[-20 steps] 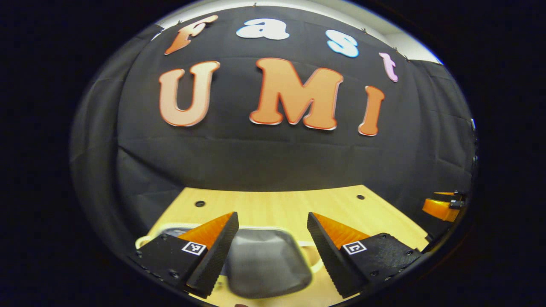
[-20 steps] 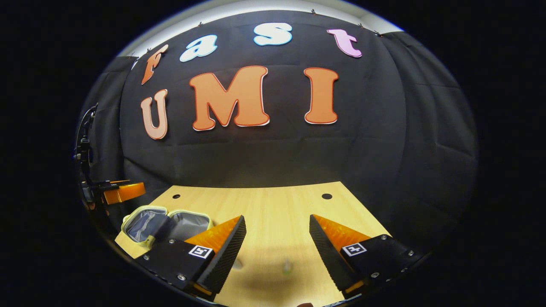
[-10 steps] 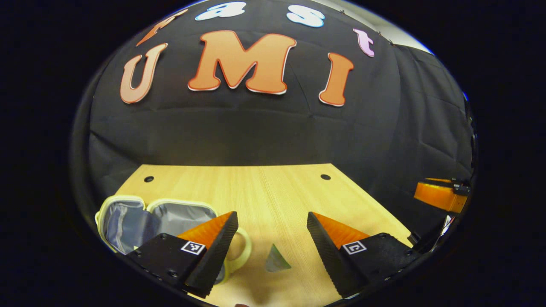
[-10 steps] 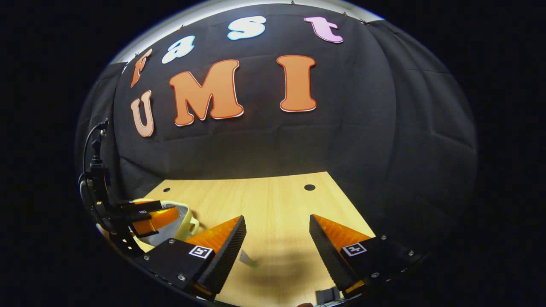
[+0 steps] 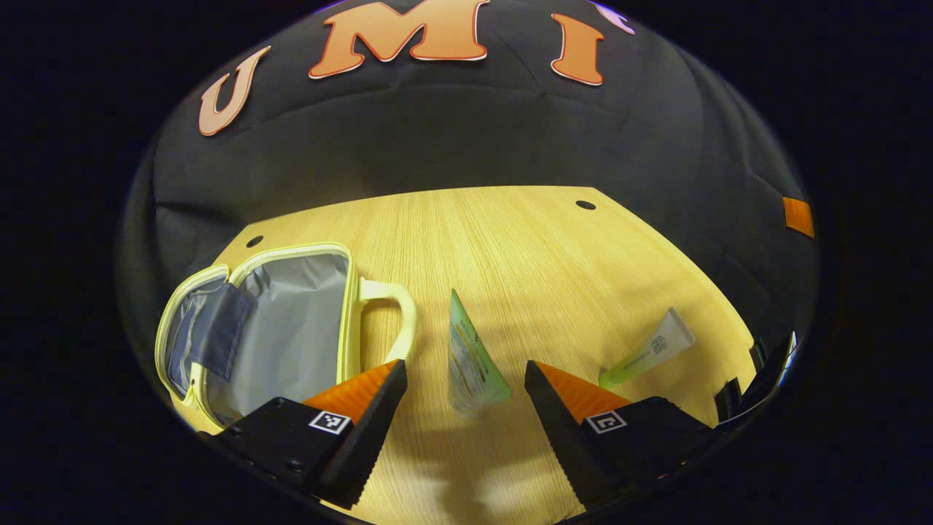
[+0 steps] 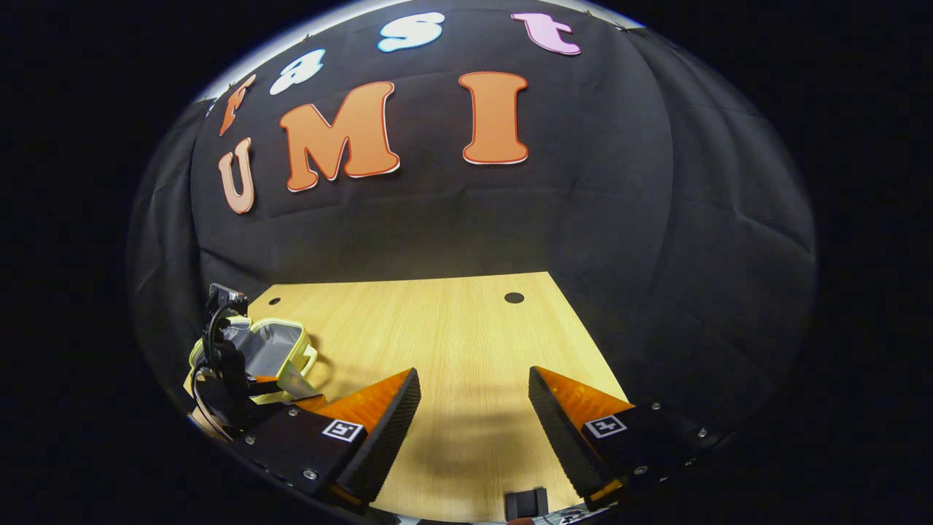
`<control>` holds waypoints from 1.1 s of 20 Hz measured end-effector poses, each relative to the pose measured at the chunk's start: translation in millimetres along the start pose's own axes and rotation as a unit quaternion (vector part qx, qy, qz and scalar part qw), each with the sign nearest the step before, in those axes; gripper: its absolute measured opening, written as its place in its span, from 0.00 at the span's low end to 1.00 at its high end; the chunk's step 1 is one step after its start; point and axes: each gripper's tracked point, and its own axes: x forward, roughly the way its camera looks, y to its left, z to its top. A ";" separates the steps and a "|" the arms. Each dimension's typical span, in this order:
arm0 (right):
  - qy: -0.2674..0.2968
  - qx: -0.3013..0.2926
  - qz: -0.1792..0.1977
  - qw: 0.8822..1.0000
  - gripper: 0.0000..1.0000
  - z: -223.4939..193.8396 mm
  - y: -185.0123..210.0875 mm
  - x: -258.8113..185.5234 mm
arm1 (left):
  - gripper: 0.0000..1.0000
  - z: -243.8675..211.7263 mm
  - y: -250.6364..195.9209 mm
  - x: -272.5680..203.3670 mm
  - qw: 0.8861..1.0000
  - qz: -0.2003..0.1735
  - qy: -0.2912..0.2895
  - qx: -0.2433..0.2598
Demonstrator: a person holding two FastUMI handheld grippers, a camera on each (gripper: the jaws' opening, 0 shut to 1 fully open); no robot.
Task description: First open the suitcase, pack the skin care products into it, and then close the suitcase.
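The suitcase (image 5: 277, 321) lies open at left on the wooden surface (image 5: 525, 248) — pale-yellow rim, grey lining. Two green tubes — sachet-like tube (image 5: 470, 357), slim tube (image 5: 649, 355) — lie right. Both hand-held grippers, left hand-held gripper (image 5: 463, 412) and right hand-held gripper (image 6: 474, 419), gape wide, empty.

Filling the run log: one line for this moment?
suitcase open | green sachet, tube on table | left tongs open | right tongs open

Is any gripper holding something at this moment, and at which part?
Nothing is held. The left gripper is open around the sachet, not touching; the right gripper is open above the table.
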 end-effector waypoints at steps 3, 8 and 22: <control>0.009 0.004 -0.002 1.000 0.95 -7.3 -4.5 0.8 | 0.96 -1.1 5.4 3.9 1.000 0.012 0.004 0.000; 0.016 -0.001 -0.001 1.000 0.95 -15.6 -2.8 -1.1 | 0.36 3.5 0.0 -1.0 1.000 0.011 -0.001 0.019; 0.104 -0.015 0.138 0.985 0.96 -90.8 119.8 44.6 | 0.30 34.2 9.3 -89.8 0.998 -0.040 -0.017 -0.043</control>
